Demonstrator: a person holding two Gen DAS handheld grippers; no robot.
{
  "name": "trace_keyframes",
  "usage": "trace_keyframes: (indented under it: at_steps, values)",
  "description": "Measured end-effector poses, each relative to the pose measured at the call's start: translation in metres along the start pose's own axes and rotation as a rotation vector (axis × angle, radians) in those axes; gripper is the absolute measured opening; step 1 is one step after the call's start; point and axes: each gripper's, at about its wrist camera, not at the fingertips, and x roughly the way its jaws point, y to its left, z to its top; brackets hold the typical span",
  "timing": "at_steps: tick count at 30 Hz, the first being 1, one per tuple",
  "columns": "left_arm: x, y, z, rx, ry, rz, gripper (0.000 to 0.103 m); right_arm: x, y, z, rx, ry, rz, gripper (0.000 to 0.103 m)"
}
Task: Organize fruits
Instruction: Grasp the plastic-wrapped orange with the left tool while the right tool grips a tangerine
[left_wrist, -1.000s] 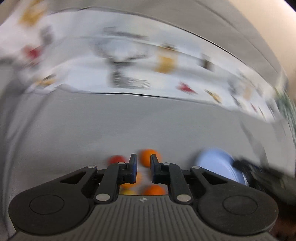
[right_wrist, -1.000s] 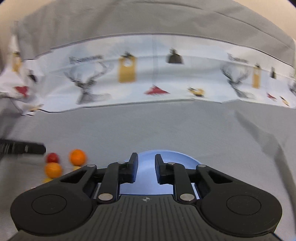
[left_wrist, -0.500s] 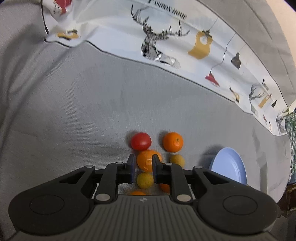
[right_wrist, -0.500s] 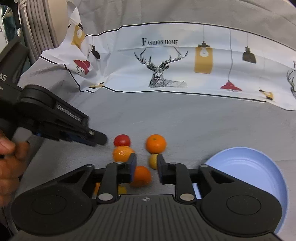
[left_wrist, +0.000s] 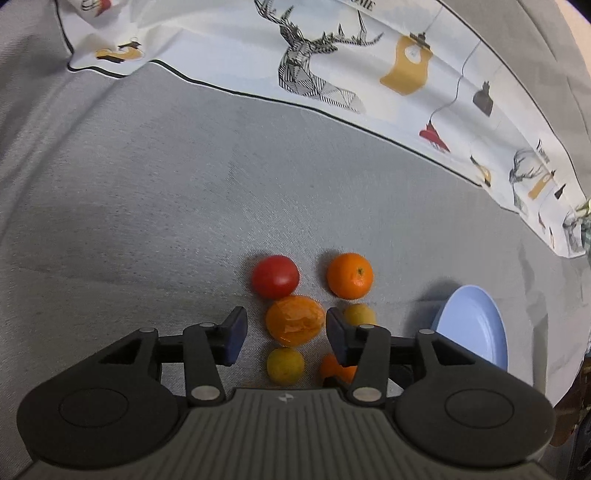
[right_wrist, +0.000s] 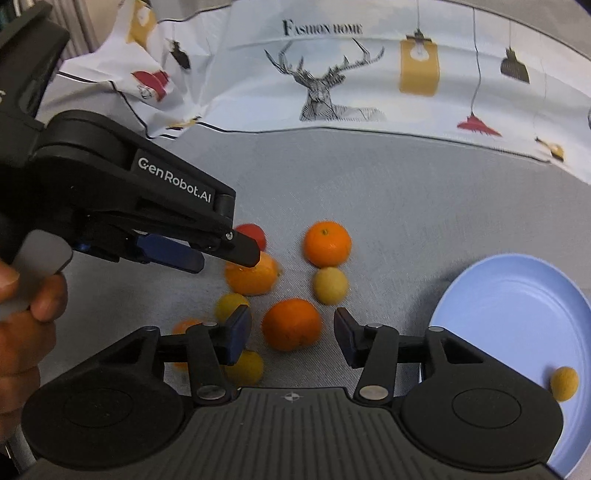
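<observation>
Several fruits lie in a cluster on grey cloth. My left gripper (left_wrist: 286, 326) has its jaws opening around a shiny orange fruit (left_wrist: 294, 320), pads apart from it. Behind it sit a red tomato (left_wrist: 275, 276) and a mandarin (left_wrist: 350, 275); a small yellow fruit (left_wrist: 285, 364) lies nearer. My right gripper (right_wrist: 291, 330) is also opening, with an orange (right_wrist: 291, 324) between its jaws, untouched. The left gripper (right_wrist: 225, 254) shows in the right wrist view over the shiny orange fruit (right_wrist: 251, 278). A blue plate (right_wrist: 509, 306) at the right holds one small yellow fruit (right_wrist: 564, 383).
A white printed cloth (right_wrist: 332, 74) with deer and lamps drapes along the back. A person's hand (right_wrist: 22, 317) grips the left tool's handle at the left edge. More small yellow fruits (right_wrist: 330, 285) and a mandarin (right_wrist: 327, 243) crowd the cluster. The blue plate (left_wrist: 472, 328) lies right.
Both grippers have dropped closer to the fruit cluster and their jaws have spread from nearly shut to open. The right one swung left from over the plate to the orange.
</observation>
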Motion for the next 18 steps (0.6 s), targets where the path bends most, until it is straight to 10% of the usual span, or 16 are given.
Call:
trace_keyframes:
  at_steps: [18]
  values:
    - [0.021, -0.018, -0.006, 0.063, 0.027, 0.023, 0.053, 0.021, 0.002, 0.001, 0.019, 0.042, -0.023, 0.049]
